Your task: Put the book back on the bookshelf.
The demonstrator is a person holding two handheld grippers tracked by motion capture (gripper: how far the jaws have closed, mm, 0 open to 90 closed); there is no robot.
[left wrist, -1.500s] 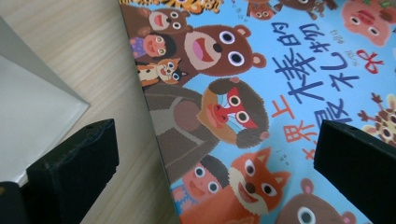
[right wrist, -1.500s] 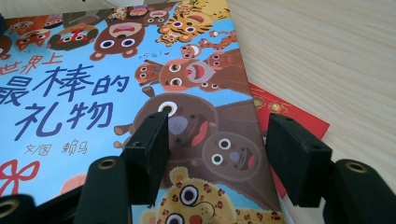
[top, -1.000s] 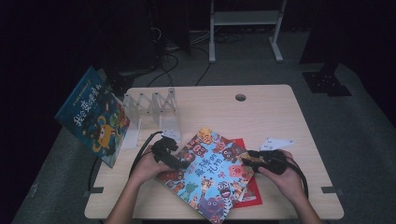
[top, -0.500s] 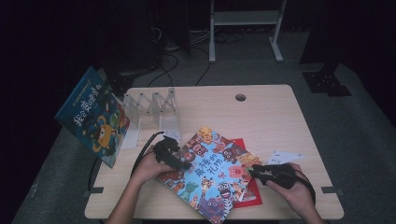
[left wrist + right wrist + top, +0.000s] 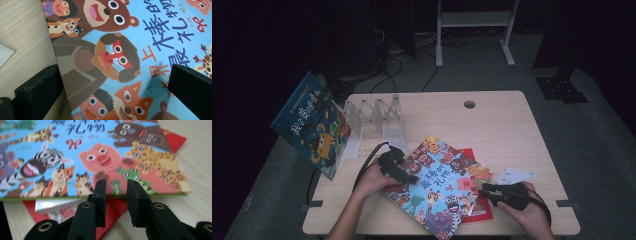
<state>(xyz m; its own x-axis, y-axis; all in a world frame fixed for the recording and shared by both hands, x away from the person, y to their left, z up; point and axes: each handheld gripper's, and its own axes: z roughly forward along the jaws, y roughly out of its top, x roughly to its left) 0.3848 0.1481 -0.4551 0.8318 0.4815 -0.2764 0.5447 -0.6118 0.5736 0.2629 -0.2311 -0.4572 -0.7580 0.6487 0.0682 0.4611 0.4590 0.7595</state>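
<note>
Two grippers are working on a picture book at a table.

The table (image 5: pixel 512 125) is lying mostly bare toward its far and right sides, leaving open room there, while a clear rack (image 5: pixel 374 117) and a leaning second book (image 5: pixel 309 125) are crowding the far left corner. The book (image 5: pixel 437 187) is lying flat near the front edge, skewed, resting on a red book (image 5: pixel 477 207), with a small card (image 5: pixel 517 175) just beside it. The left gripper (image 5: pixel 404 175) is straddling the book's left edge, jaws wide apart and clamped on nothing. The right gripper (image 5: pixel 116 202) has just been closing its jaws, now narrowly apart and empty, nosing toward the book's green-edged rim. Judging by this, a clean grip is calling for slipping one jaw under the cover only, keeping clear of the red book beneath.
</note>
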